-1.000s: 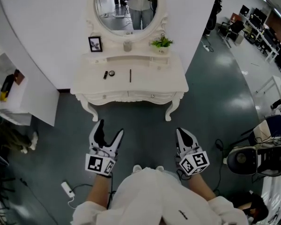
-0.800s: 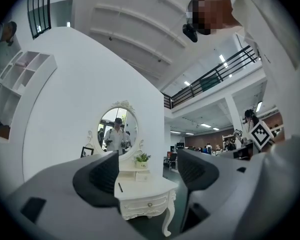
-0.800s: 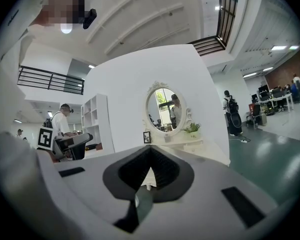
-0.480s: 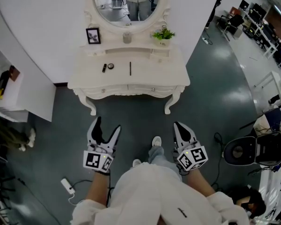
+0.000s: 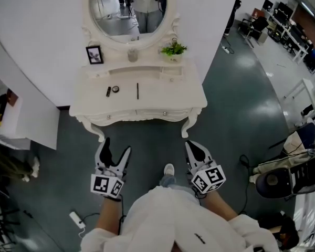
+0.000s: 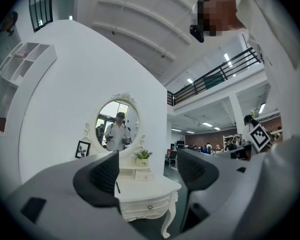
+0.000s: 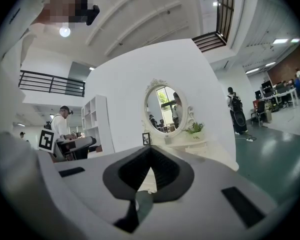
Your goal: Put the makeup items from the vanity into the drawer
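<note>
The white vanity [image 5: 147, 101] stands against the wall ahead, its two front drawers shut. On its top lie a small black tube [image 5: 108, 91], a round compact [image 5: 116, 88] and a thin black pencil [image 5: 137, 91]. My left gripper [image 5: 117, 146] is held above the floor short of the vanity, open and empty. My right gripper [image 5: 191, 145] hovers level with it, shut on nothing. In the left gripper view the vanity [image 6: 147, 198] shows between the spread jaws of the left gripper [image 6: 147, 171]. The right gripper [image 7: 150, 154] has its pads pressed together.
An oval mirror [image 5: 128, 7], a photo frame [image 5: 94, 54], a cup [image 5: 132, 55] and a potted plant [image 5: 173, 50] sit at the vanity's back. A white shelf unit [image 5: 21, 117] stands left. A power strip [image 5: 76, 217] lies on the floor. Chair [image 5: 283, 180] at right.
The person has stepped closer to the vanity, a foot now showing on the floor. Both grippers kept their states and moved along with the body.
</note>
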### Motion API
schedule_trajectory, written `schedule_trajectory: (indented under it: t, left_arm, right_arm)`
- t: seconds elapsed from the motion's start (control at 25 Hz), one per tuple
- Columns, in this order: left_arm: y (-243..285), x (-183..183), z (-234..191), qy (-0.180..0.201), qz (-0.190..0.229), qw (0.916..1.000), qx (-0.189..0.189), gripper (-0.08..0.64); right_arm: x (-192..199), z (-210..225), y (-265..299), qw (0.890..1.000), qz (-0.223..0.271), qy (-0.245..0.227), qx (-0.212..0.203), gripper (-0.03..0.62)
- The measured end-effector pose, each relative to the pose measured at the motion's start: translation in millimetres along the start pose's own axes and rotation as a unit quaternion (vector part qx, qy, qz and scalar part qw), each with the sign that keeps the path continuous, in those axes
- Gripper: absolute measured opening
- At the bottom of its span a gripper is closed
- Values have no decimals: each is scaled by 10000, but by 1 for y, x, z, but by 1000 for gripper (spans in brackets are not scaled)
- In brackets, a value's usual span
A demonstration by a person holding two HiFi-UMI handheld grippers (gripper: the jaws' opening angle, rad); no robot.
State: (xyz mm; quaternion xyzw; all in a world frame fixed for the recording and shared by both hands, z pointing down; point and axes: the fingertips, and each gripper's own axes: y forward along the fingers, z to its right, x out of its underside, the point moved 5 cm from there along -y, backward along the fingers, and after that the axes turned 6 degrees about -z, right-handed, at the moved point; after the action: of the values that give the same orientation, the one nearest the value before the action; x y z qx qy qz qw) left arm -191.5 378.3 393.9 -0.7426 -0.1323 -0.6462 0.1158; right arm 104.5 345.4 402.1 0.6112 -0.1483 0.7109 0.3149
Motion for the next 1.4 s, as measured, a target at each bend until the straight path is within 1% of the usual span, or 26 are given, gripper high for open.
schedule_trajectory:
  t: [0.44,0.56,0.76,1.04,1.2,1.4]
  left_arm:
    - [128,-12,16,92,13,9999,101,350]
    - [151,-17,19,145,1,9999,62,350]
    - [181,-22,24,267,16,9996,-58,350]
    - [205,-9,15,56,-167,9993,-333,348]
    - [221,5,5,-78,-277,9990,-343,348]
    - [259,3,-12,-21,-221,9993,-301,348]
  right_arm:
    - [-35,83,62,9991,-39,2,-433,17]
    - [-42,102,75,9985,-37,25,-547,17]
    - [-48,132,95,9972,-87,-92,-733,17]
    - [-43,148,120,9955,-350,-44,-883,17]
    - [-43,158,136,9959,-359,-42,-830,17]
    - [-56,169,173,9963,-305,-49,-803,17]
